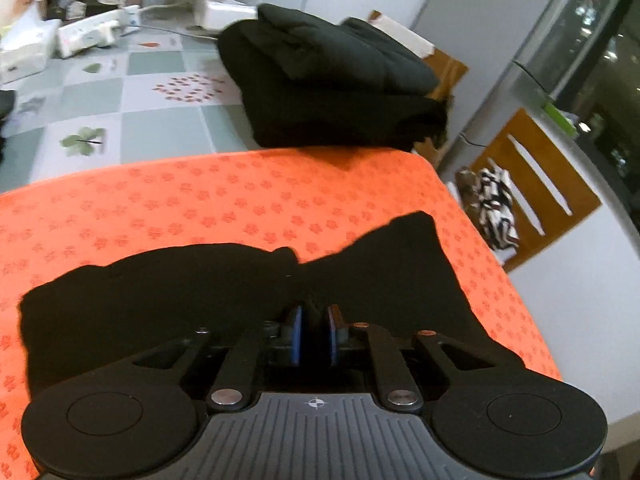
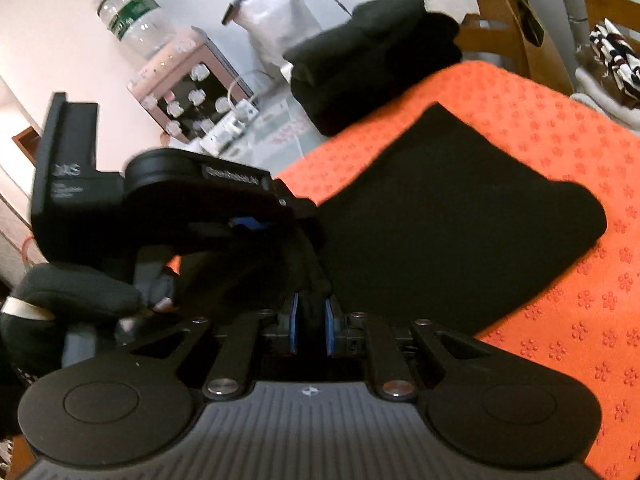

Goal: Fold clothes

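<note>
A: Where is the black knit garment point(image 1: 168, 292), and how is it held?

B: It is seen lying partly folded on the orange flower-embossed mat point(image 1: 248, 196), with its near edge gathered up. A bunch of black cloth is pinched between the blue pads of the left gripper point(image 1: 314, 334), whose jaws stand narrow. The same is seen at the right gripper point(image 2: 311, 330): narrow jaws, fabric clamped between them.

A: What could go wrong from here?

B: Only a small bunch is gripped on each side, so the cloth could be pulled out of a pad if the edge is drawn too fast. The fold could also be laid skewed, since the two grippers are held very close together and the far corners are left loose. The folded dark stack point(image 1: 332, 80) just beyond the mat could be nudged if the garment is swung forward.

A: What cannot be made out?

B: How many layers are caught cannot be told; black on black hides the seams. The garment's near edge is covered by the gripper bodies. In the right wrist view, the gloved hand point(image 2: 72, 300) is blurred.
</note>
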Demonstrator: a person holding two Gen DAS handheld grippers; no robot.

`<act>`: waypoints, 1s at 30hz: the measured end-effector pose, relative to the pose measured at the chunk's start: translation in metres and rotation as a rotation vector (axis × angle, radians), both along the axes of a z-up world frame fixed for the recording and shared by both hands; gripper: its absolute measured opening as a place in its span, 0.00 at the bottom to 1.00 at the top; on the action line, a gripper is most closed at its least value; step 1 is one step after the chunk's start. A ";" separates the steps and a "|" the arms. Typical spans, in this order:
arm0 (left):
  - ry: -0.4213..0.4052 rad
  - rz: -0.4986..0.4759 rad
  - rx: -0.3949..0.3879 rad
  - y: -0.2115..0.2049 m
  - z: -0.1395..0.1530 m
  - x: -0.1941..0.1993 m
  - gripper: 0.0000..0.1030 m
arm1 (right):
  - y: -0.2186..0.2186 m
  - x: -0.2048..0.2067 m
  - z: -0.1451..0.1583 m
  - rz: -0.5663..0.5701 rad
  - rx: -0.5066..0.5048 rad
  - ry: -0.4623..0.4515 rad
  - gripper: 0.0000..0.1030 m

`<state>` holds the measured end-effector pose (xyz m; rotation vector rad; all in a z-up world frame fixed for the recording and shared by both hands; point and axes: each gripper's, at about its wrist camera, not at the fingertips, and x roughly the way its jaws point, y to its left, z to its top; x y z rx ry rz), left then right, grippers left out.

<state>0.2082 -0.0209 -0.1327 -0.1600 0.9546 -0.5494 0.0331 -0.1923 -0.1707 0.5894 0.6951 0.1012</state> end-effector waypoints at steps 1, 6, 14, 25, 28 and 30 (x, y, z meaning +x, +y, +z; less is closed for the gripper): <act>-0.004 -0.004 -0.027 0.005 0.004 0.000 0.24 | -0.001 0.001 -0.003 0.002 -0.011 0.004 0.17; -0.055 -0.005 -0.078 0.036 0.035 -0.001 0.35 | 0.000 0.000 0.008 0.000 -0.091 0.016 0.24; -0.082 -0.032 0.067 0.092 0.036 0.009 0.33 | 0.037 -0.002 0.047 0.131 -0.358 -0.112 0.24; -0.056 -0.080 0.149 0.099 -0.009 0.026 0.20 | 0.054 0.005 0.011 0.100 -0.359 -0.029 0.22; -0.047 -0.053 0.091 0.109 0.000 0.027 0.26 | 0.059 0.006 0.018 0.089 -0.381 -0.013 0.23; -0.050 -0.027 0.047 0.120 0.009 0.025 0.42 | 0.067 -0.001 0.026 0.097 -0.413 -0.025 0.24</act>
